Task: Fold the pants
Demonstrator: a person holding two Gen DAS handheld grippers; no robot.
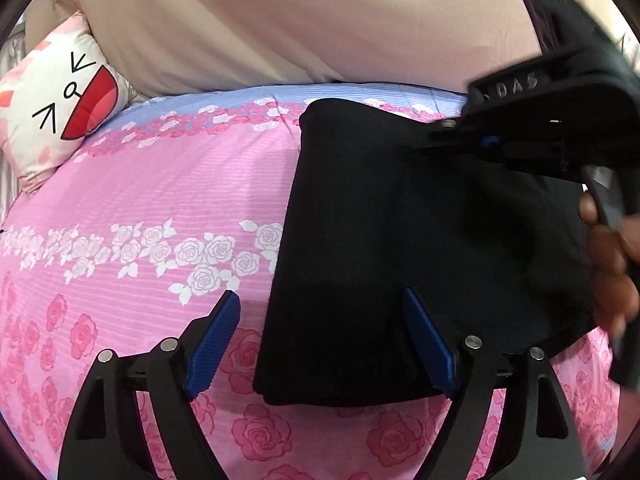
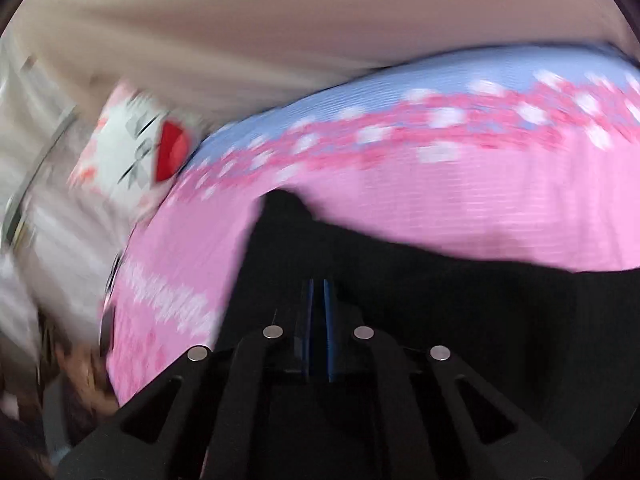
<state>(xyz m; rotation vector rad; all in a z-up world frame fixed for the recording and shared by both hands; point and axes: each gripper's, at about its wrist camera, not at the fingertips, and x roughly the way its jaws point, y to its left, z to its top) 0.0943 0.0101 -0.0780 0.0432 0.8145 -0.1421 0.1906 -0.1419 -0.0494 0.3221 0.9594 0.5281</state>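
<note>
Black pants point(image 1: 400, 220) lie folded into a flat block on a pink rose-print bedsheet point(image 1: 180, 184). My left gripper point(image 1: 320, 294) stands open over their near left corner, its left blue pad point(image 1: 216, 340) above the sheet and the right pad point(image 1: 430, 344) above the cloth. Across the far right part of the pants reaches my right gripper point(image 1: 424, 142), held by a hand point(image 1: 612, 264). In the blurred right wrist view my right gripper point(image 2: 318, 284) is shut, pads together, low over the pants point(image 2: 440, 300). Whether cloth is pinched between them is hidden.
A white cushion with a cartoon face point(image 1: 60, 108) leans at the bed's far left and also shows as a cushion point(image 2: 152, 148) in the right wrist view. A beige wall or headboard point(image 1: 280, 20) rises behind the bed. Sheet point(image 2: 480, 200) stretches beyond the pants.
</note>
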